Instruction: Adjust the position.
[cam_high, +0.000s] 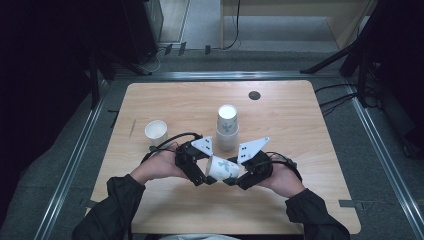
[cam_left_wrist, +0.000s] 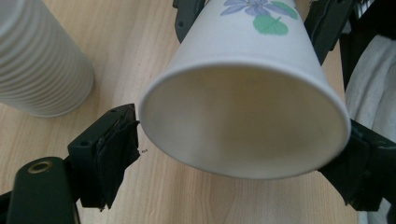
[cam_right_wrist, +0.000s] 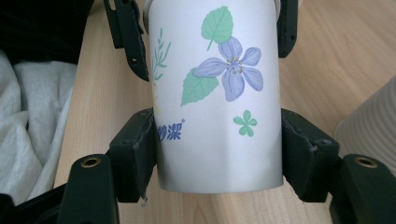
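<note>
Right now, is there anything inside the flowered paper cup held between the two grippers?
The flowered paper cup looks empty: the left gripper view shows bare inner wall. Its very bottom is dim and partly out of sight.

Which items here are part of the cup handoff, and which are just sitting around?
In the job:
- flowered paper cup, lying sideways between both grippers
- right gripper, clamped near its base
- left gripper, jaws around its rim, one pad apart

Lying about:
- stack of cups
- single white cup
- dark disc on the table
</note>
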